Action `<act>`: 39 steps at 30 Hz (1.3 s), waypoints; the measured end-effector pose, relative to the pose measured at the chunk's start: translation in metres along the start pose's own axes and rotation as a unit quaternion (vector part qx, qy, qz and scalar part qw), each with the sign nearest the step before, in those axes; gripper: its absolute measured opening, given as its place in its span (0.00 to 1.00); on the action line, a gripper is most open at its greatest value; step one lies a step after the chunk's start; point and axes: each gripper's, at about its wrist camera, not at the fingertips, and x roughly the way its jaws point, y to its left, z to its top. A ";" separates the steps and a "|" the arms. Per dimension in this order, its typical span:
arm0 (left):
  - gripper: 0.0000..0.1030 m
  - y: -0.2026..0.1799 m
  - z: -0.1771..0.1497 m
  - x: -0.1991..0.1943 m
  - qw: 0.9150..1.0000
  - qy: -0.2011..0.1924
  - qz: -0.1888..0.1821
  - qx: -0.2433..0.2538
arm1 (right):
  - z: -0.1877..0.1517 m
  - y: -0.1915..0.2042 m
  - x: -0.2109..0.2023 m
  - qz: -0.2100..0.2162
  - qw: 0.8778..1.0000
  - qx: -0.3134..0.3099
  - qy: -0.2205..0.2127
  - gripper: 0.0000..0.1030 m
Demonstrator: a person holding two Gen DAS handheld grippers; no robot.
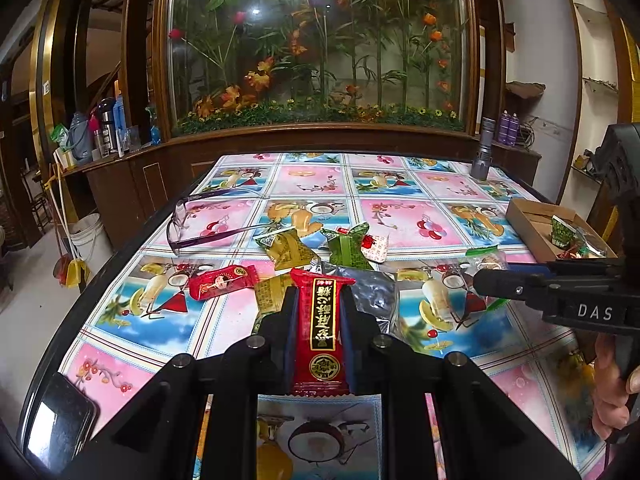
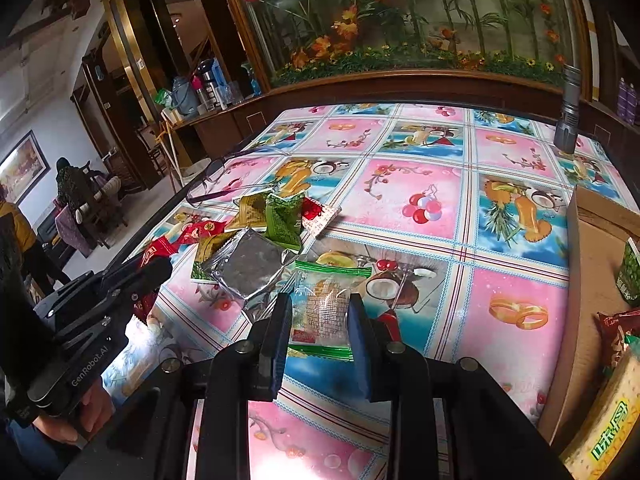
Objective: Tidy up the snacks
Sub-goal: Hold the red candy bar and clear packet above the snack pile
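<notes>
Both tongs clamped, angled downward

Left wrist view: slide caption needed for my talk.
Left gripper clamps a red snack packet above the snack-strewn table.

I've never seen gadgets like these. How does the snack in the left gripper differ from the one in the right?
The left gripper pinches a red packet that is opaque, with gold characters on a black strip. The right gripper pinches a clear packet with green edges, so the biscuit-like snack inside shows. The red packet looks narrower than the clear packet. Both are small sealed packets, held above the patterned tablecloth.
</notes>
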 end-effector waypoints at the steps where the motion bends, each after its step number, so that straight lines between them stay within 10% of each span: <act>1: 0.17 0.001 0.000 0.000 1.000 0.000 -0.001 0.000 | 0.000 -0.001 -0.001 -0.001 1.000 0.002 -0.001 0.30; 39: 0.18 -0.002 0.001 -0.001 1.000 -0.003 -0.008 0.006 | 0.004 -0.016 -0.006 -0.006 0.999 0.038 -0.011 0.30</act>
